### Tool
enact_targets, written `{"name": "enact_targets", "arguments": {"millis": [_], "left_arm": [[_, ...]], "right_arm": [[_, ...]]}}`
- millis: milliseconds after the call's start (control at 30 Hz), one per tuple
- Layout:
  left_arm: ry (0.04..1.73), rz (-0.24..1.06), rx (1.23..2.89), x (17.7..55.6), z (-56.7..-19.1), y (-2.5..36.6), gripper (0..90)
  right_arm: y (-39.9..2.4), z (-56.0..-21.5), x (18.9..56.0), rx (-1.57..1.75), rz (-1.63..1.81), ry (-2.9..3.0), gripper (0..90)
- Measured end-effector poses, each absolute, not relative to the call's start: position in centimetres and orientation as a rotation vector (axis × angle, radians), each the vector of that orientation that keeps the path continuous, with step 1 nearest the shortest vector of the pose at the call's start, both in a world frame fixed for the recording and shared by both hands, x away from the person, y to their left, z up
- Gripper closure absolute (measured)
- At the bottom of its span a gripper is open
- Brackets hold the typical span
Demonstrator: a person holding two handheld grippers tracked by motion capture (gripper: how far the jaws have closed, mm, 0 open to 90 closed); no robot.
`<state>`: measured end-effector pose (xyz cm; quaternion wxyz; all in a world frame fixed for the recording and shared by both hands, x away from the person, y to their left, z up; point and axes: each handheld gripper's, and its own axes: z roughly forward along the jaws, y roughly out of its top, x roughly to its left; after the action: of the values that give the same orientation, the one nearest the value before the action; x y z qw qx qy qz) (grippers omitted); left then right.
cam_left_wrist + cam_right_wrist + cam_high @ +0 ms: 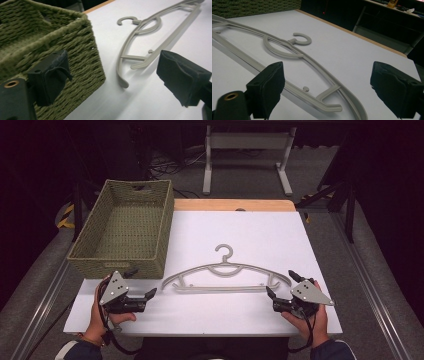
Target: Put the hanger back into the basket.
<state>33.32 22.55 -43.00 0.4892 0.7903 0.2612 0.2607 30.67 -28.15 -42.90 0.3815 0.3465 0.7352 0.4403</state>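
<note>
Hanger (226, 274) lies flat on the white table (250, 315) just right of the woven basket (125, 227), between my grippers. It looks light, stiff plastic (probably slick), so I'd pinch each shoulder end. Left gripper (141, 282) and right gripper (280, 283) both stand wide open, holding nothing.

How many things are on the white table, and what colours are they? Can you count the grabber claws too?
Grey plastic clothes hanger: 1
Green woven rectangular basket: 1
Black two-jaw grippers, the left gripper and the right gripper, both with jaws apart and holding nothing: 2
Total: 4
</note>
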Motion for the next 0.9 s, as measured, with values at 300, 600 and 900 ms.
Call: {"name": "enact_targets", "arguments": {"millis": [300, 600, 900], "left_arm": [[0.575, 0.553, 2.034, 34.3, -41.9, 19.2, 17.5], [0.479, 0.439, 2.268, 38.3, -41.2, 10.9, 24.8], [0.492, 0.29, 2.514, 43.9, -43.1, 5.5, 24.7]], "right_arm": [[-27.9, -42.7, 30.8, 0.897, 1.116, 1.873, 13.2], [-27.1, -43.0, 31.3, 0.884, 1.086, 1.92, 13.2], [-27.5, -43.3, 31.4, 0.911, 1.062, 1.951, 13.6]]}}
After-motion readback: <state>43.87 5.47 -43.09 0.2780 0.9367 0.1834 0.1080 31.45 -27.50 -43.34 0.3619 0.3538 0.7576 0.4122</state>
